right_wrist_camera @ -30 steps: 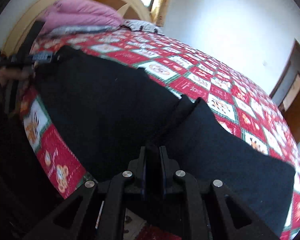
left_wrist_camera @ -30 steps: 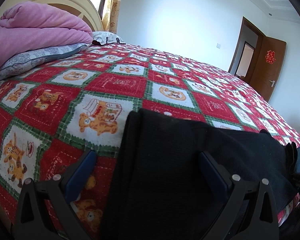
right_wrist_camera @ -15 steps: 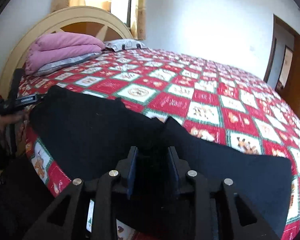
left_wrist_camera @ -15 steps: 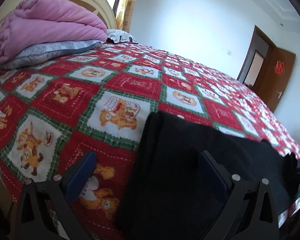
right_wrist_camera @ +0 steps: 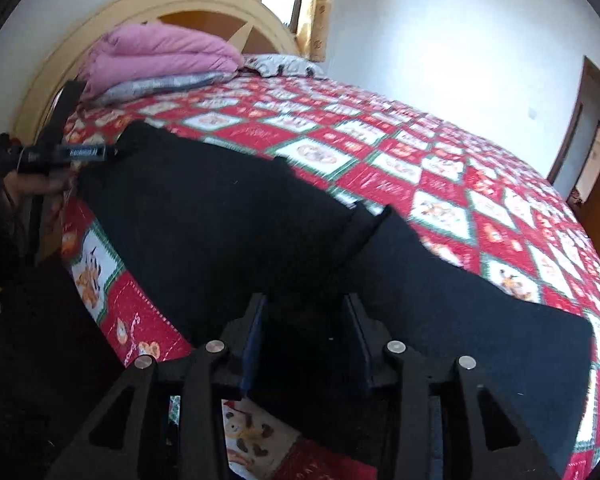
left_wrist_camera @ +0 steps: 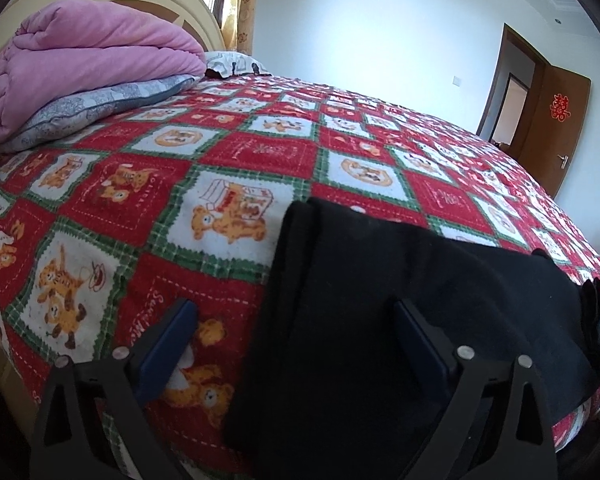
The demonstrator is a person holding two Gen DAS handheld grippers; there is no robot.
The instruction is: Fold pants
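The black pants (right_wrist_camera: pixel 228 232) are lying limp across the bed (left_wrist_camera: pixel 260 152) at 6 o'clock. Left tool (left_wrist_camera: pixel 296 332) is gaping wide, empty; right tool (right_wrist_camera: pixel 304 336), jaws just opening, is releasing the soft cloth. Pinch doubled edges.

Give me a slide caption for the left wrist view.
Open left gripper hovers over black pants lying on a teddy-bear bedspread.
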